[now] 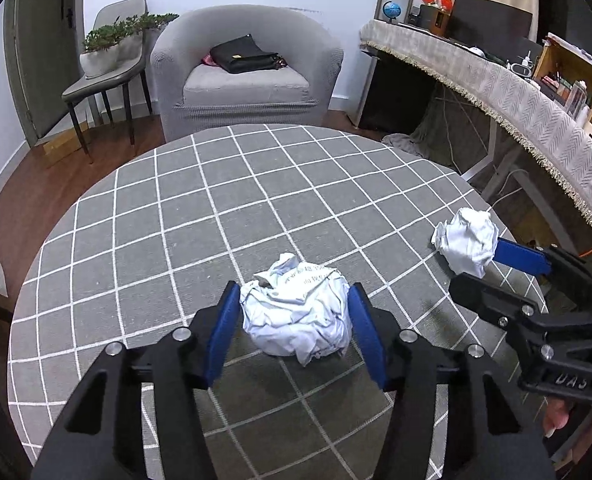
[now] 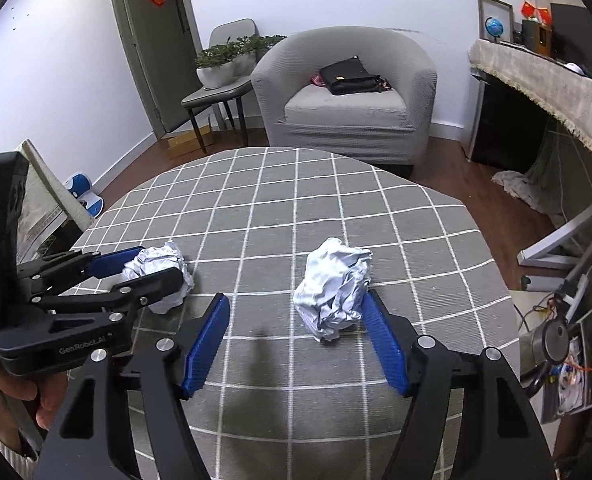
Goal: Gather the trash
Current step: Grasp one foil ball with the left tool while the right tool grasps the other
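Note:
Two crumpled white paper balls lie on a round table point(image 1: 224, 208) covered by a grey checked cloth. In the left wrist view the nearer ball point(image 1: 296, 316) sits between the blue pads of my left gripper point(image 1: 296, 288), and both pads touch its sides. The right wrist view shows that gripper point(image 2: 160, 262) clasping its ball point(image 2: 164, 268) at the left. The second ball point(image 2: 335, 292) rests against the right-hand pad of my right gripper point(image 2: 296, 297), with a wide gap to the other pad point(image 2: 208, 344). The left view has this ball point(image 1: 467, 240) and the right gripper point(image 1: 477, 260) at the table's right edge.
Behind the table stands a grey armchair point(image 1: 248, 76) with a black bag point(image 1: 244, 54) on it. A chair with a potted plant point(image 1: 108, 44) is at the left. A long desk with a fringed cloth point(image 1: 495, 84) runs along the right. A hand point(image 2: 28, 396) holds the left gripper.

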### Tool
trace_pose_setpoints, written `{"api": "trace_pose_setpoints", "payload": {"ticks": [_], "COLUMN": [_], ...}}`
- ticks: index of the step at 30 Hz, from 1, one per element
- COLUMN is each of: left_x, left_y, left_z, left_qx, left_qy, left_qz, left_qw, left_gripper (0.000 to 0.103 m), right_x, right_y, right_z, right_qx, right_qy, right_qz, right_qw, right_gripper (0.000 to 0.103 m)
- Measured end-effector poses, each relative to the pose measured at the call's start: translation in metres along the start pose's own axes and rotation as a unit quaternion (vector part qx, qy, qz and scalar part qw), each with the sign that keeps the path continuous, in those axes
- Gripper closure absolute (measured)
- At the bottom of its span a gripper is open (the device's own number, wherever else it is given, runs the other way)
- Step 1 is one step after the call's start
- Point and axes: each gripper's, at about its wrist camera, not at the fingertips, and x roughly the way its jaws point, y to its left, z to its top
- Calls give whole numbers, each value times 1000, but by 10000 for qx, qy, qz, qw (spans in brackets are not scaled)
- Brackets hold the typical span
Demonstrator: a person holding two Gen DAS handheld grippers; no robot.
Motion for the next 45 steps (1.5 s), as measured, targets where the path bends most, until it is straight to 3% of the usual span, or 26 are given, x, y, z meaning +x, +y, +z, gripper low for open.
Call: {"api": "trace_pose_setpoints", "payload": {"ticks": [9,13,21,24,27,42,44,45], "left_x": [1,1,-1,-3,-5,-23,-25,-25], "left_y": [2,3,4,7,11,47,51,52], "left_z": [0,-1,-2,-2,-3,-7,-8,-8], "left_qx": [-106,-99,-184,-217,-237,-254,-255,-263], "left_qy": [-108,-123,-138,-152,-165,-230,-224,-214], "left_qz": [-4,-33,-98,-91,-78,-186,-209,-224], "left_qw": [9999,9999,9997,9996,9996,9992,9992,9992], "left_gripper": [49,49,50,50,50,50,50,50], "right_x": [13,19,25,26,27,61,66,66], "right_y": [-27,-37,-52,-52,-48,-29,-28,-26], "right_z": [6,10,15,21,27,46,47,48], "right_qx": [399,567,896,963,940,807,782,778], "right_qy": [35,36,-15,-63,-150,35,81,46], "right_qz": [-128,-99,-207,-182,-142,-396,-396,-417], "right_qw": [9991,9983,9958,9952,9954,9959,9961,9961], "right_gripper": [34,43,43,40,29,29,48,48]}}
